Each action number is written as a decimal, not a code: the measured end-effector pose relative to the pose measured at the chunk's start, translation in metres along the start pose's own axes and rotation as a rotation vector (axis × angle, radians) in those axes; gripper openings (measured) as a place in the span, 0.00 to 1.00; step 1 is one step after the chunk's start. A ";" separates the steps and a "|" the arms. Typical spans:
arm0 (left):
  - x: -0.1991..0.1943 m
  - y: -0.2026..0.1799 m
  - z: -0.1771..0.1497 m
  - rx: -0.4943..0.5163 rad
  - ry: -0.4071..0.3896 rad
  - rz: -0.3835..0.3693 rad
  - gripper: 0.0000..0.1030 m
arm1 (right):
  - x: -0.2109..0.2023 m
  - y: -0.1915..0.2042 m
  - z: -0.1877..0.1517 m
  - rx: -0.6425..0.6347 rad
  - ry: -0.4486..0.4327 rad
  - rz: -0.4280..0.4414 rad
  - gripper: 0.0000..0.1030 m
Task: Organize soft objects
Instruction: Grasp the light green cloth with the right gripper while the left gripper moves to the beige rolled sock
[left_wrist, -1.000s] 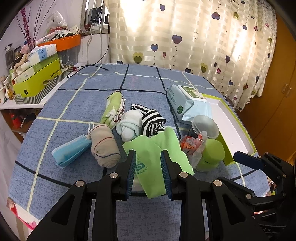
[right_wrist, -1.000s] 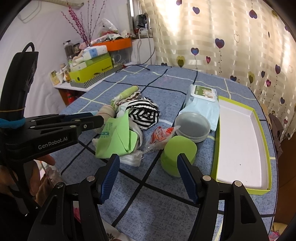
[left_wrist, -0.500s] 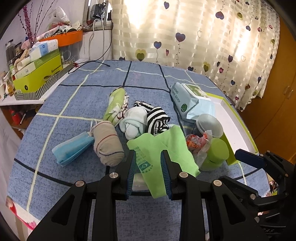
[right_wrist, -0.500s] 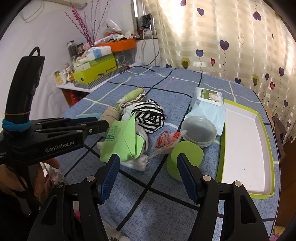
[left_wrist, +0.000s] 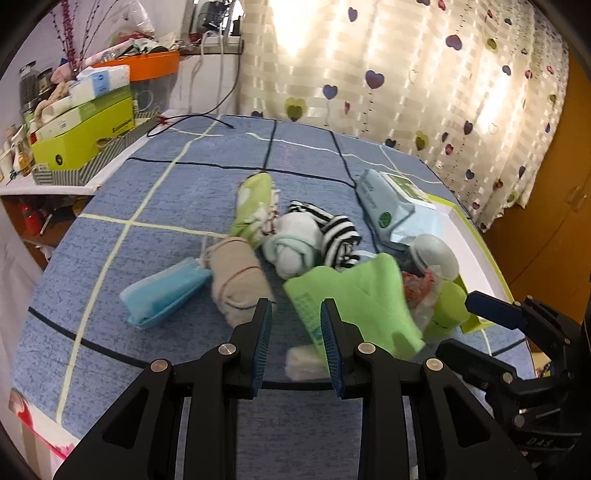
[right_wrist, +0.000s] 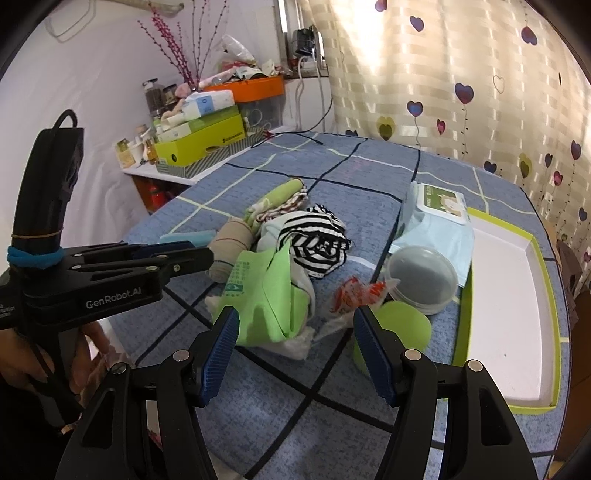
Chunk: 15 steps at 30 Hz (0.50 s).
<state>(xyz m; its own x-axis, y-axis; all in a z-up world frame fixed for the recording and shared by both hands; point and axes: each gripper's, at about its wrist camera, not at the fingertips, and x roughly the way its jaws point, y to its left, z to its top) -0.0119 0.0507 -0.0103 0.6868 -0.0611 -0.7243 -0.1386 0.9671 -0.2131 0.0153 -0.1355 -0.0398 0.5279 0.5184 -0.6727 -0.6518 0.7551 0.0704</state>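
**Soft goods heaped on blue checked table**

Taking the rolled white sock (left_wrist: 295, 247) as landmark: to its left lie a blue face mask (left_wrist: 162, 293) and a beige sock roll (left_wrist: 238, 275); behind it, a green sock (left_wrist: 251, 206); touching its right, a striped sock (left_wrist: 338, 234). In front, the left gripper (left_wrist: 294, 332) stands narrowly parted, empty, beside a green cloth (left_wrist: 354, 299). Further right, the right gripper (right_wrist: 295, 352) gapes wide, holding nothing, near a wet-wipe pack (right_wrist: 436, 218) and a white tray (right_wrist: 506, 310).
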 end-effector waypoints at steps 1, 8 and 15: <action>0.000 0.004 0.000 -0.009 -0.004 0.007 0.28 | 0.002 0.000 0.001 0.001 0.001 0.004 0.63; 0.005 0.028 0.001 -0.054 0.004 0.018 0.28 | 0.019 0.005 0.010 -0.001 0.025 0.041 0.63; 0.018 0.043 0.000 -0.077 0.040 0.006 0.28 | 0.042 0.021 0.016 -0.066 0.060 0.041 0.63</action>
<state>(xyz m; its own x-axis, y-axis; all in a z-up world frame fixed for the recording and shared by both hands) -0.0053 0.0913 -0.0320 0.6574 -0.0670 -0.7506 -0.1979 0.9457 -0.2577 0.0328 -0.0916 -0.0553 0.4674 0.5219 -0.7136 -0.7081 0.7043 0.0513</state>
